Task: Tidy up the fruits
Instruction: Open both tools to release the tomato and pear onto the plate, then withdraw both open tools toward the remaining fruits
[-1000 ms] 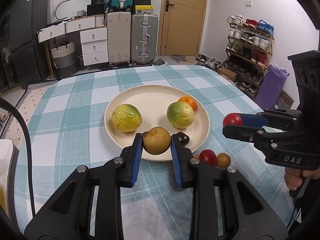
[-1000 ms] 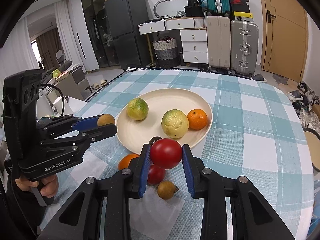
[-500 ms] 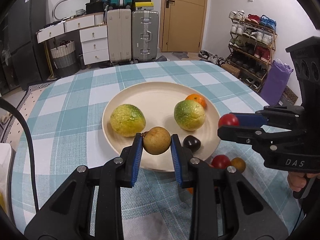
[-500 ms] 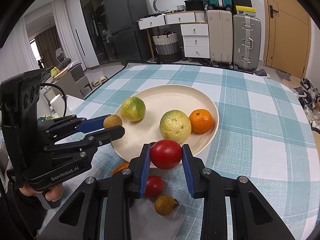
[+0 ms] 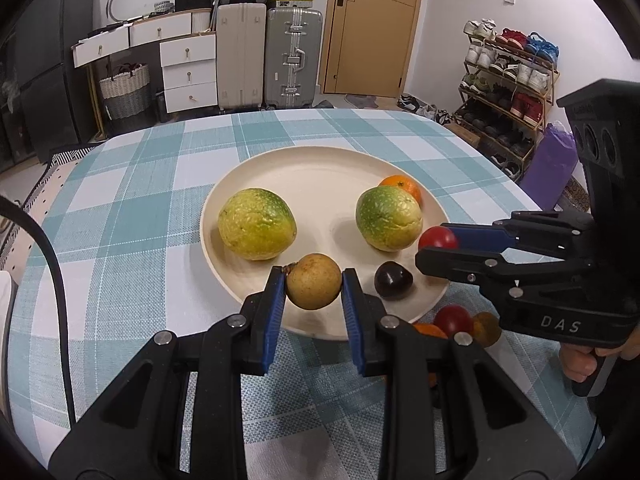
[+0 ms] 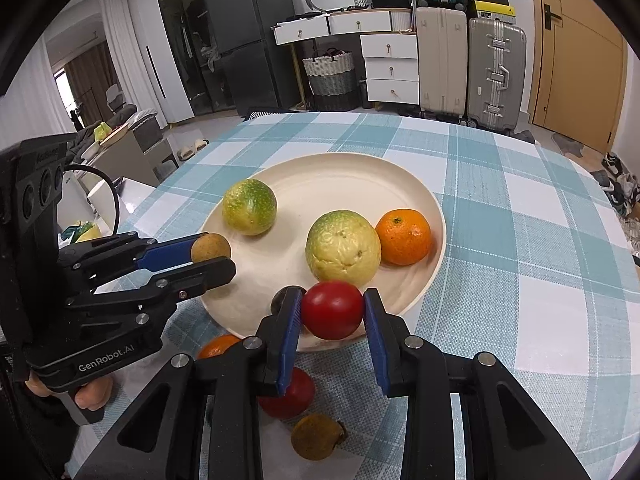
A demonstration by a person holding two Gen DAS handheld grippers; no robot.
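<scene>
My left gripper (image 5: 314, 286) is shut on a small brown fruit (image 5: 314, 286), held over the near rim of the cream plate (image 5: 320, 168). My right gripper (image 6: 332, 316) is shut on a red tomato (image 6: 332, 316) above the plate's (image 6: 340, 168) near edge. On the plate lie two yellow-green fruits (image 5: 257, 224) (image 5: 388, 218), an orange (image 6: 404, 236) and a dark plum (image 5: 393, 280). Each gripper also shows in the other's view, the right gripper (image 5: 438, 240) at the right and the left gripper (image 6: 211, 249) at the left.
Loose on the checked tablecloth (image 6: 540, 240) in front of the plate lie another tomato (image 6: 286, 394), a brown fruit (image 6: 316, 436) and an orange (image 6: 218, 346). A hand (image 6: 88, 394) grips the left tool's handle. Suitcases, drawers and a shoe rack stand beyond the table.
Both grippers moved forward and down toward the plate, each still holding its fruit. The plate and its fruits look larger and nearer in both views.
</scene>
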